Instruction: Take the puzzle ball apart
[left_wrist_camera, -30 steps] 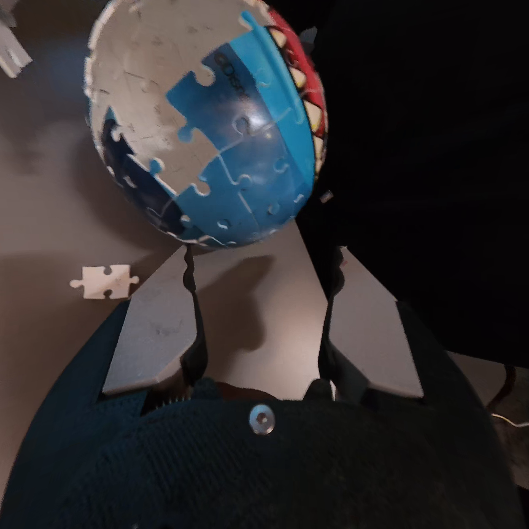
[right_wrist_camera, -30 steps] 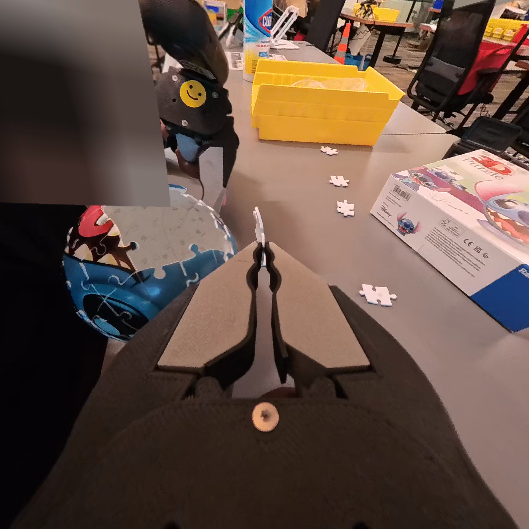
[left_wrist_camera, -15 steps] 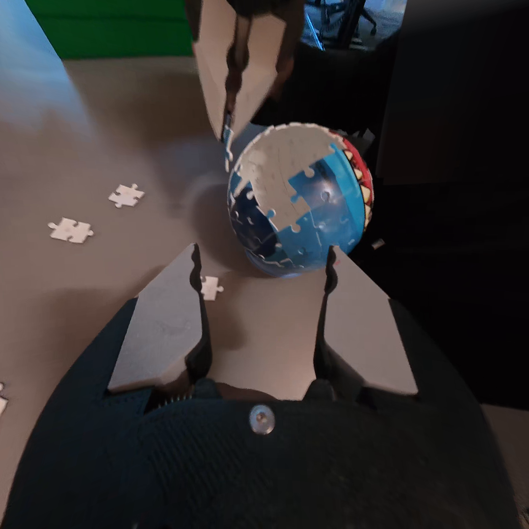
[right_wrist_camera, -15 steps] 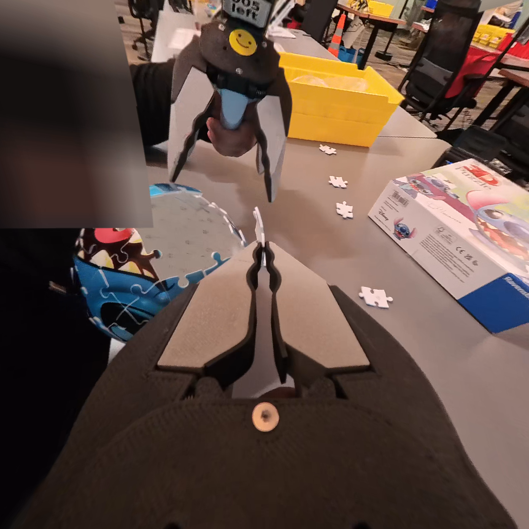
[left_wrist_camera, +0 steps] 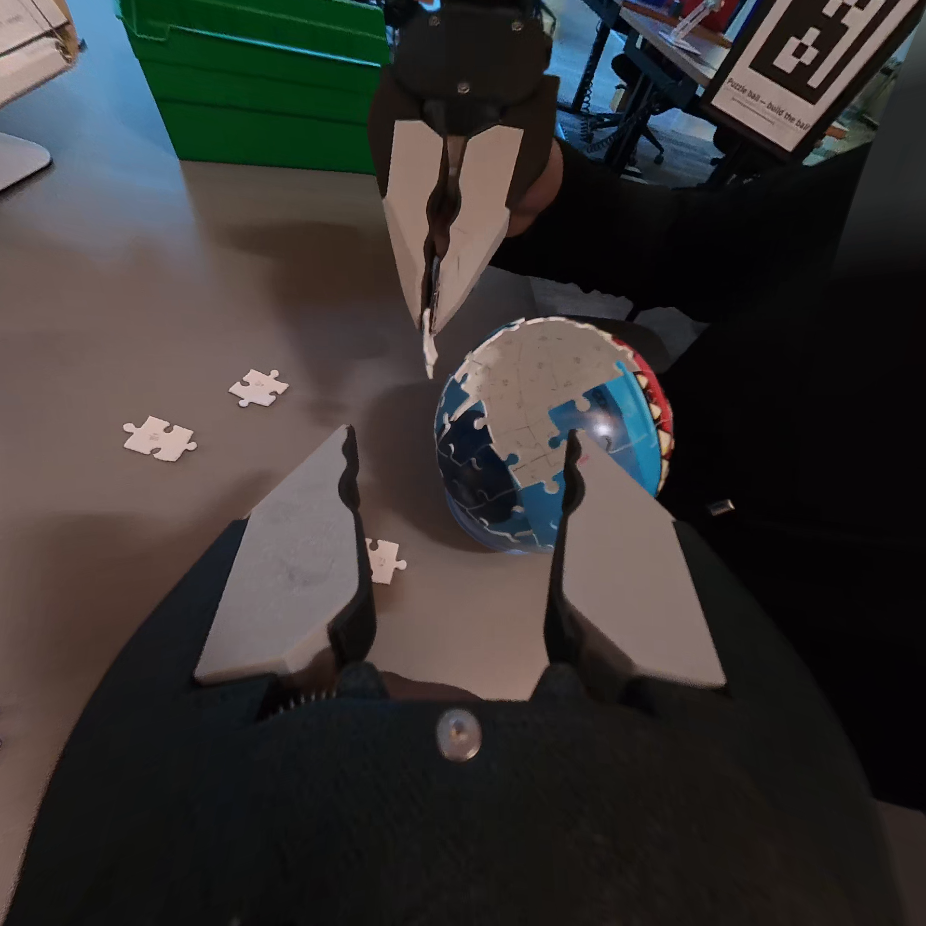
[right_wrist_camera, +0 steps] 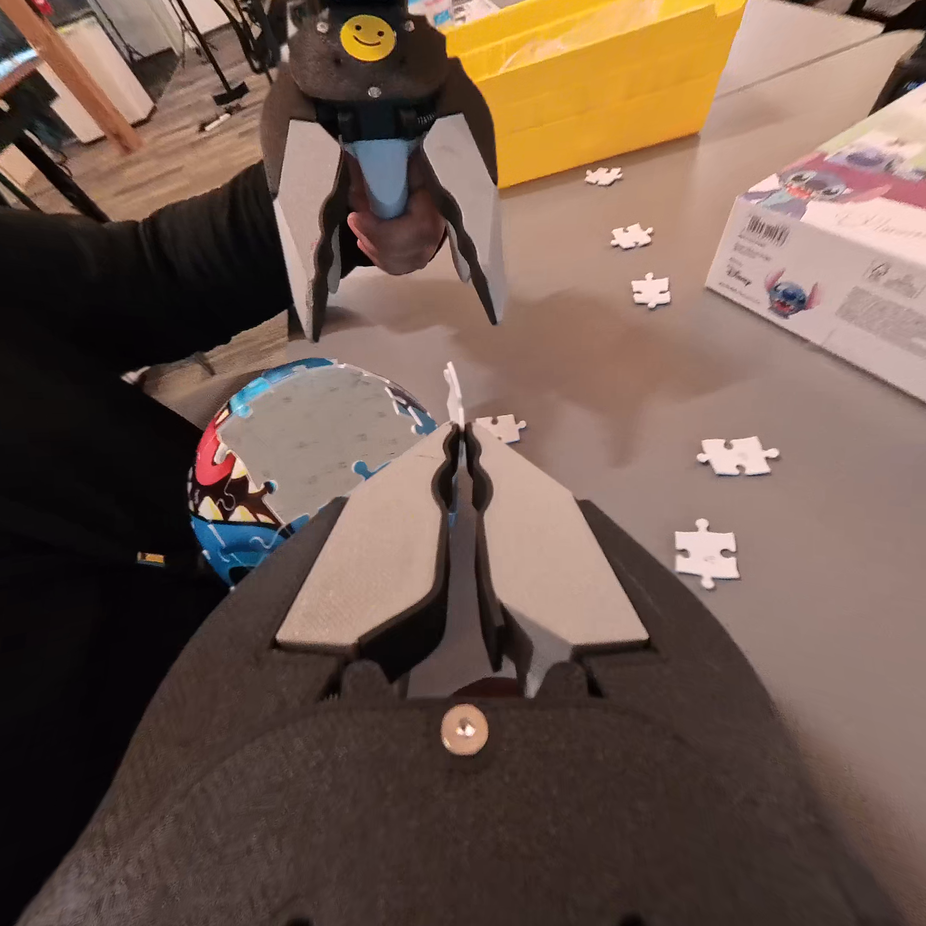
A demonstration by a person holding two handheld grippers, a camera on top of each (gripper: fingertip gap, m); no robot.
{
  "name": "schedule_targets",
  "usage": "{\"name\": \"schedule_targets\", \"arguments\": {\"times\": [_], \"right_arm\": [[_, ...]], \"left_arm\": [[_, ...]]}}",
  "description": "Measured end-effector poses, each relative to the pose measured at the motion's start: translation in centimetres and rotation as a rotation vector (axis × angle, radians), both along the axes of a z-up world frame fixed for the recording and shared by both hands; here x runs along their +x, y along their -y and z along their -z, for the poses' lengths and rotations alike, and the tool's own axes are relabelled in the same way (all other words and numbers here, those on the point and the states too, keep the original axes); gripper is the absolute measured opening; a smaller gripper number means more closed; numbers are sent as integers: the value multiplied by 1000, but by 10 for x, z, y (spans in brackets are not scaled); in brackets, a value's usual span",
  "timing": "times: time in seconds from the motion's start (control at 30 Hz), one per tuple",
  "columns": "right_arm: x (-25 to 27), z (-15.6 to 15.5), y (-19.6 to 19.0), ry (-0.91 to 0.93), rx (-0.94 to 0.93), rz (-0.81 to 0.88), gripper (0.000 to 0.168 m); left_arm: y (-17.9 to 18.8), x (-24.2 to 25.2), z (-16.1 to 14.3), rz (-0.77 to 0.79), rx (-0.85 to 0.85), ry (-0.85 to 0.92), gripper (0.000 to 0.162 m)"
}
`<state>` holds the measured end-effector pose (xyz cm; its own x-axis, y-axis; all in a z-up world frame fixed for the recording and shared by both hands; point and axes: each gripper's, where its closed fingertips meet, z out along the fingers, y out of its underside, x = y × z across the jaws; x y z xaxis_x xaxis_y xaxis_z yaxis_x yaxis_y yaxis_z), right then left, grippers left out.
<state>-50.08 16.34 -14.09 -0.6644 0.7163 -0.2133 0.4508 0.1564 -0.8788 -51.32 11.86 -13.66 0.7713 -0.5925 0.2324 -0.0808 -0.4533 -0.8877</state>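
Grey table (left_wrist_camera: 150,260), green bins (left_wrist_camera: 260,85) stacked at its far edge. Left wrist view, left to right: loose white puzzle pieces (left_wrist_camera: 159,438) lying flat; left gripper (left_wrist_camera: 458,441) above the table, fingers spread wide, nothing between them; puzzle ball (left_wrist_camera: 551,436) resting on the table near the person's dark sleeve, part of its shell open. Right gripper (left_wrist_camera: 430,320) just beside the ball, pinched closed on a single white piece (left_wrist_camera: 429,351). Right wrist view: yellow bin (right_wrist_camera: 596,85), puzzle box (right_wrist_camera: 822,260) at far right.
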Motion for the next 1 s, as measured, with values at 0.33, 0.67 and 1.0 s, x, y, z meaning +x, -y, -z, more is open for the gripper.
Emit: {"name": "schedule_targets", "arguments": {"times": [0.33, 0.67, 1.0], "right_arm": [[8, -10, 7, -54, 71, 15, 0], [8, -8, 1, -54, 13, -6, 0], [5, -11, 10, -266, 215, -15, 0]], "left_arm": [[6, 6, -14, 14, 39, 3, 76], [34, 20, 22, 273, -21, 20, 107], [37, 33, 58, 308, -55, -159, 104]]}}
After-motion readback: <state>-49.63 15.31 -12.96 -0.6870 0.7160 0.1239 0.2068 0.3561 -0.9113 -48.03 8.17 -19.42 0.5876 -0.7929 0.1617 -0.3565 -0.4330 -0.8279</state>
